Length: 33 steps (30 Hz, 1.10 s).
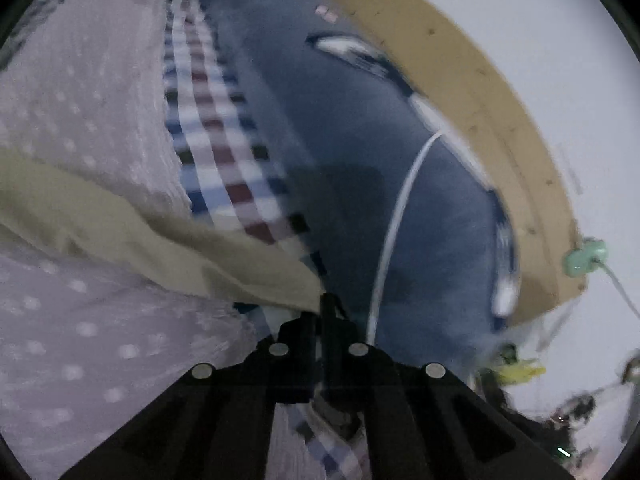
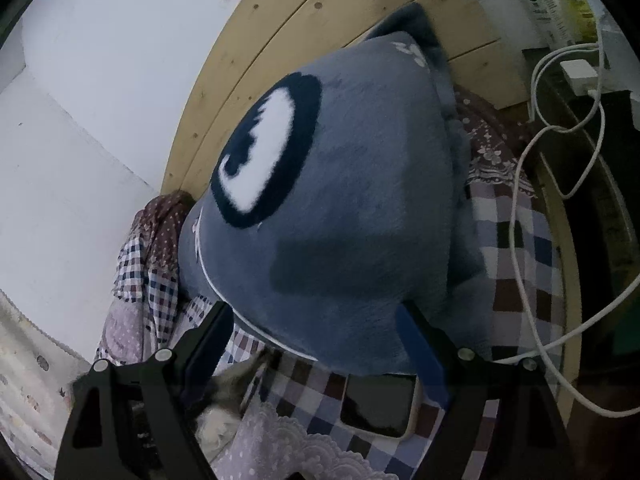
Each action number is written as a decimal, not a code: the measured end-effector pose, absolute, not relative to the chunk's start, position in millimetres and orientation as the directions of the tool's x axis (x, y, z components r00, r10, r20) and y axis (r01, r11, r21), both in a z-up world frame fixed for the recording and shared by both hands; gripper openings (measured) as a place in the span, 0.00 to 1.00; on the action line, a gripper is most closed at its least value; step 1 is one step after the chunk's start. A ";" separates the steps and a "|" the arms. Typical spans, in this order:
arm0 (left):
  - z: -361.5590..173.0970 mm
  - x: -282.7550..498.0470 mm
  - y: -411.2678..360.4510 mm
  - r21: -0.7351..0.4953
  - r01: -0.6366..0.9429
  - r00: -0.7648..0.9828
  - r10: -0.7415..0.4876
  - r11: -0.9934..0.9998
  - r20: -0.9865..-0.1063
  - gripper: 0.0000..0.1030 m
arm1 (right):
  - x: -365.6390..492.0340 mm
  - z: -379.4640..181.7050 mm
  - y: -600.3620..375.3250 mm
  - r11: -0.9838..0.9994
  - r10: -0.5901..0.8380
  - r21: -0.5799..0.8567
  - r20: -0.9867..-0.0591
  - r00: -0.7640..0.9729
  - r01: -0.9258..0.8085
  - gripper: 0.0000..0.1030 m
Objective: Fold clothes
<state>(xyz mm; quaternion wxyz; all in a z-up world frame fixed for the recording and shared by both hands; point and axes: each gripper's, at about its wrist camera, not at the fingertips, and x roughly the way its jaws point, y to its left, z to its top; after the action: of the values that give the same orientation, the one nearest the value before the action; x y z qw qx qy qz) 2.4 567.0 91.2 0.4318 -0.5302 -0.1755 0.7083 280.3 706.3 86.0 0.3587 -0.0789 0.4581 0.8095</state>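
Two grippers are in view, one per wrist camera. Left gripper (image 1: 320, 320): fingers pressed together, clenched on the edge of a beige cloth (image 1: 160, 240) that drapes to the left over a pale dotted fabric (image 1: 80, 100). Right gripper (image 2: 316, 320): fingers spread wide and released, nothing between them, positioned at the near edge of a grey-blue plush cushion (image 2: 352, 200). The cushion rests on a checked bedsheet (image 2: 520, 248) against a wooden headboard (image 2: 304, 12). A phone (image 2: 378, 404) lies just beside the cushion.
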 end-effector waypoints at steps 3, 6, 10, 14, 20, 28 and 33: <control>131.6 -6.5 521.2 -0.682 -0.471 -0.091 0.800 -0.559 -0.593 0.00 | 276.4 84.1 705.5 -0.334 0.487 0.696 -0.450 -0.748 -0.636 0.85; 176.1 -18.3 467.8 -0.639 -0.516 -0.148 0.795 -0.570 -0.589 0.00 | 273.2 84.5 701.9 -0.340 0.483 0.696 -0.448 -0.752 -0.633 0.85; 216.7 -31.1 400.2 -0.570 -0.551 -0.218 0.764 -0.610 -0.607 0.00 | 263.5 101.8 680.5 -0.407 0.524 0.642 -0.418 -0.742 -0.649 0.84; 239.7 -43.9 335.2 -0.467 -0.570 -0.300 0.700 -0.676 -0.648 0.00 | 239.8 125.1 651.4 -0.549 0.495 0.585 -0.346 -0.797 -0.596 0.84; 266.2 -55.0 246.9 -0.361 -0.622 -0.417 0.684 -0.695 -0.599 0.00 | 168.9 122.4 602.4 -0.742 0.247 0.522 -0.370 -0.896 -0.420 0.84; 177.3 -144.1 72.2 -0.314 -0.202 -0.594 0.370 -0.928 -0.714 0.00 | 102.9 109.2 543.8 -0.844 0.101 0.429 -0.464 -0.880 -0.323 0.84; 98.5 -160.6 -32.9 -0.379 0.104 -0.566 0.258 -0.920 -0.783 0.08 | 65.3 94.3 500.5 -0.902 0.010 0.365 -0.512 -0.859 -0.229 0.84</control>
<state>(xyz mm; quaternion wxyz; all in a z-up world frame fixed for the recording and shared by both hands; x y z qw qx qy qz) -160.6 -32.9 98.5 0.0445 -0.4637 -0.1955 0.8630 65.3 500.5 94.3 0.0636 -0.2579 0.2115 0.9406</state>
